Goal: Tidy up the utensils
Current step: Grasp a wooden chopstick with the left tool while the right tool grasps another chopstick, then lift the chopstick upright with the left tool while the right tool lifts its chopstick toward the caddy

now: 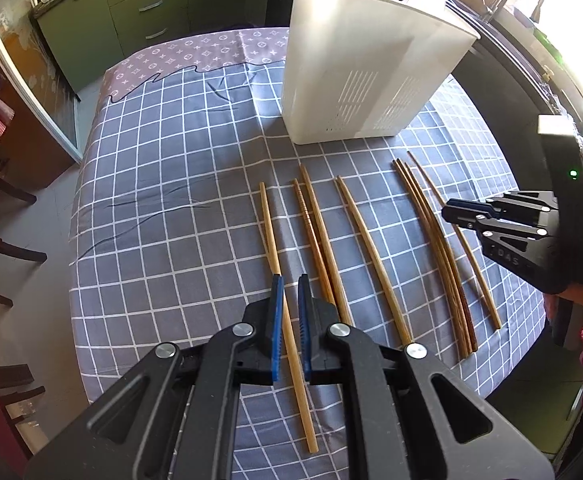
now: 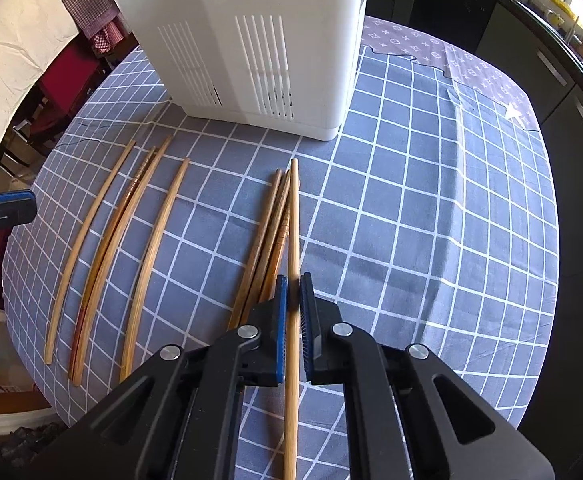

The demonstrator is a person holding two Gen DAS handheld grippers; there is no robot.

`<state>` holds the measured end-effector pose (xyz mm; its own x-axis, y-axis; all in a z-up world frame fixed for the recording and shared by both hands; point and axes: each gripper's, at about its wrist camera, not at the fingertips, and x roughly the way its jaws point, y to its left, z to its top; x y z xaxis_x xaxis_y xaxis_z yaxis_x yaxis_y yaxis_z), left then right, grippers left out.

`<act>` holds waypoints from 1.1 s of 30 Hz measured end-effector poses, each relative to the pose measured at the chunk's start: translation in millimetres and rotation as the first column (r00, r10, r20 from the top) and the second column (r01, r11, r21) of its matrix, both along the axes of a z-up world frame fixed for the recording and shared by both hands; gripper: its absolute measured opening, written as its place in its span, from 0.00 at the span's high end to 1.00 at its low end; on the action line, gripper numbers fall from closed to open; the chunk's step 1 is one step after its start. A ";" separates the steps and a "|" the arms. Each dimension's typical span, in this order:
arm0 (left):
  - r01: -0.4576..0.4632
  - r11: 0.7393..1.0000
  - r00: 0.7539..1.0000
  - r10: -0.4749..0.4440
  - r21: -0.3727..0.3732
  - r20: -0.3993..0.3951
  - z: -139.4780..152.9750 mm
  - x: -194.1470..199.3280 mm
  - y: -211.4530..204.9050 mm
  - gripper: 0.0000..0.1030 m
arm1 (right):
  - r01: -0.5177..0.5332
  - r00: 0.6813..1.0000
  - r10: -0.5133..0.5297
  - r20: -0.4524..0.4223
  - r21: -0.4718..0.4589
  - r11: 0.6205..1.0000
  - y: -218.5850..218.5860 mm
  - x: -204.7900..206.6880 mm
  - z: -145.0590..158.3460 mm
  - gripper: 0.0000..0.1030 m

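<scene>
Chopsticks were laid in a row on the checked cloth of the counter [image 1: 163, 184], in front of the white utensil holder [image 1: 355, 76] (slotted low on its walls). One pale chopstick [image 1: 291, 336] at the row's end farthest from the right tool [image 2: 293, 280] was pinched by the left tool [image 1: 290, 280]. Another chopstick [image 2: 293, 216], beside a bundle before the holder, was clamped between the right tool's blue pads.

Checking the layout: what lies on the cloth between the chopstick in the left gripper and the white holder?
Only bare checked cloth; the left wrist view shows nothing between that chopstick and the holder.
</scene>
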<state>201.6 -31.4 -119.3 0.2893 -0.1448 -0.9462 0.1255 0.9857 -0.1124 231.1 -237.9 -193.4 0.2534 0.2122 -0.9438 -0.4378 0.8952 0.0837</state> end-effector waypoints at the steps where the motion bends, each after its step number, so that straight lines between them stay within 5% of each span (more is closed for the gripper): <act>1: -0.001 1.000 1.000 0.001 0.003 -0.014 -3.7 2.6 -0.3 0.93 | 0.001 1.000 -0.001 0.008 0.006 1.000 -1.2 -1.6 3.8 0.93; 11: -0.050 0.998 0.993 0.053 0.030 -0.108 -44.6 28.0 1.8 0.93 | 0.026 0.996 -0.035 0.078 0.116 0.993 -43.6 -15.5 54.5 0.93; 24: -0.034 0.998 0.989 0.040 0.046 -0.144 -62.8 50.8 -18.3 0.94 | 0.032 0.995 -0.047 0.090 0.160 0.987 -59.1 -21.2 61.0 0.93; 33: 0.026 0.999 0.999 -0.027 0.027 0.029 -6.0 21.3 -11.1 0.94 | 0.019 0.988 -0.051 0.144 0.213 0.977 -67.1 -34.0 86.0 0.93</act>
<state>222.9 -42.5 -125.4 0.3130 -0.1274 -0.9412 0.1542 0.9846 -0.0820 197.1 -305.0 -107.4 0.3977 0.3902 -0.8304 -0.4279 0.8795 0.2083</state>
